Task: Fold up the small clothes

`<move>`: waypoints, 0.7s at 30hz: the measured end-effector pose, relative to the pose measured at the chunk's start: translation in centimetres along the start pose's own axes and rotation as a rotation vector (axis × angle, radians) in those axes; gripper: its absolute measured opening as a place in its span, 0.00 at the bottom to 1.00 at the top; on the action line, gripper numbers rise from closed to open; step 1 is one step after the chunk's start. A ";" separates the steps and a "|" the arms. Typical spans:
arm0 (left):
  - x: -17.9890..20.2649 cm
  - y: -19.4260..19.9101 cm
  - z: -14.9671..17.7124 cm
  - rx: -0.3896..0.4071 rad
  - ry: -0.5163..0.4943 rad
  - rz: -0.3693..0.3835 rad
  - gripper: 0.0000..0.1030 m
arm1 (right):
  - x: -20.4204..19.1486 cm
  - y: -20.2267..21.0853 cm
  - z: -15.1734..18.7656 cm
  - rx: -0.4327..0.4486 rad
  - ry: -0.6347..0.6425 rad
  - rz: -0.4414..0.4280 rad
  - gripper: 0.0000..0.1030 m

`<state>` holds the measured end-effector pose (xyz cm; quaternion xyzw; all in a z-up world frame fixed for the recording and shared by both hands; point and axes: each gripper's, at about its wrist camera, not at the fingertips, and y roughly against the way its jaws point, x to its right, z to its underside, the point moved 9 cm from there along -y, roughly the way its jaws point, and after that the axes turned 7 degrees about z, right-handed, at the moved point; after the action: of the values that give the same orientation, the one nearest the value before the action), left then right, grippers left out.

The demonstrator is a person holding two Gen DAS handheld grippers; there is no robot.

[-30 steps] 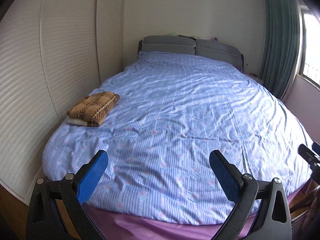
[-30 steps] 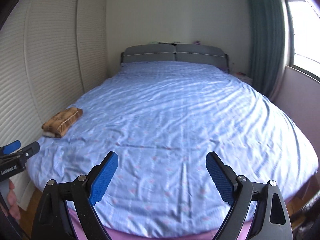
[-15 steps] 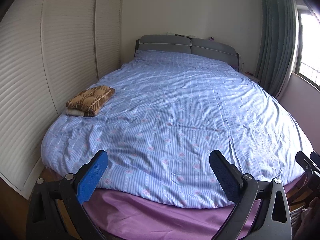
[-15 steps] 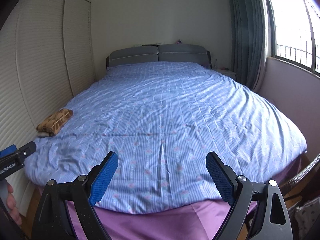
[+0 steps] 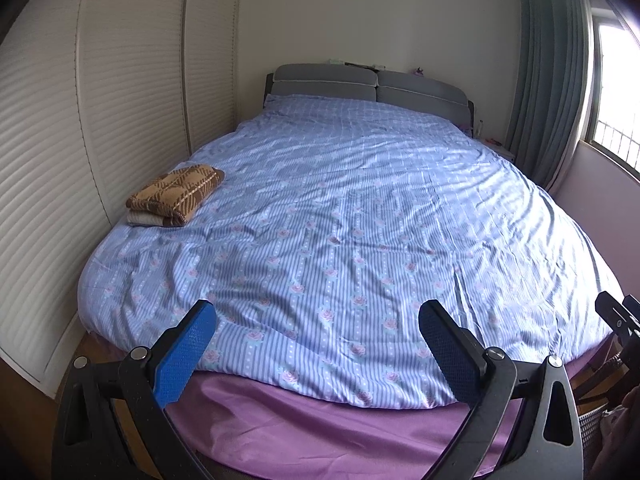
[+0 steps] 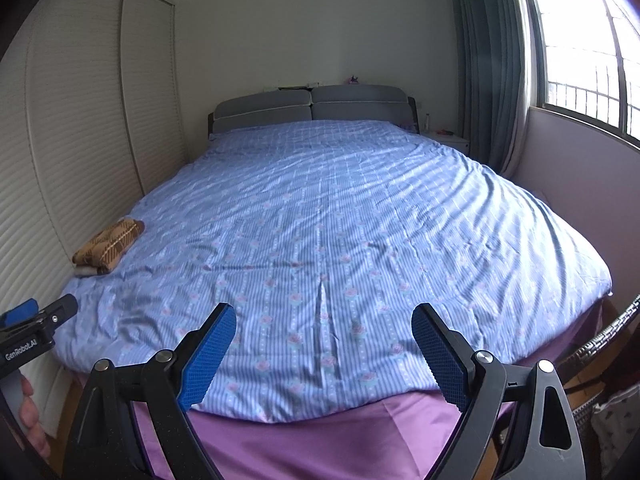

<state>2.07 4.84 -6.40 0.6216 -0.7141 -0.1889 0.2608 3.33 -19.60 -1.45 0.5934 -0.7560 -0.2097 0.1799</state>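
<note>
A folded brown plaid garment (image 5: 176, 194) lies on a folded pale one at the left side of the blue striped duvet (image 5: 360, 240); it also shows in the right wrist view (image 6: 109, 245). My left gripper (image 5: 318, 344) is open and empty, held off the foot of the bed. My right gripper (image 6: 324, 344) is open and empty, also off the foot. The left gripper's tip shows at the left edge of the right wrist view (image 6: 36, 320).
A purple sheet (image 5: 320, 428) hangs below the duvet. White louvred wardrobe doors (image 5: 120, 100) run along the left. A grey headboard (image 5: 368, 84), curtains (image 6: 488, 80) and a window (image 6: 584, 48) stand beyond. A wicker basket (image 6: 608, 332) holding pale cloth (image 6: 616, 420) sits at the lower right.
Both grippers have pulled back from the bed, so the purple sheet at the foot now shows. Both stay open and empty. The folded clothes have not moved.
</note>
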 end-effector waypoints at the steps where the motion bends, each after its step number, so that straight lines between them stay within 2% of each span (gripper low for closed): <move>1: 0.0 0.0 0.0 0.001 -0.001 0.002 1.00 | 0.0 0.0 0.0 0.001 -0.002 0.000 0.88; 21: 0.2 0.0 0.1 -0.005 -0.010 0.016 1.00 | 0.1 0.1 -0.2 -0.006 -0.015 -0.008 0.88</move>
<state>1.98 4.66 -6.49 0.6143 -0.7199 -0.1917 0.2603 3.35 -19.75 -1.22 0.5944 -0.7542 -0.2172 0.1752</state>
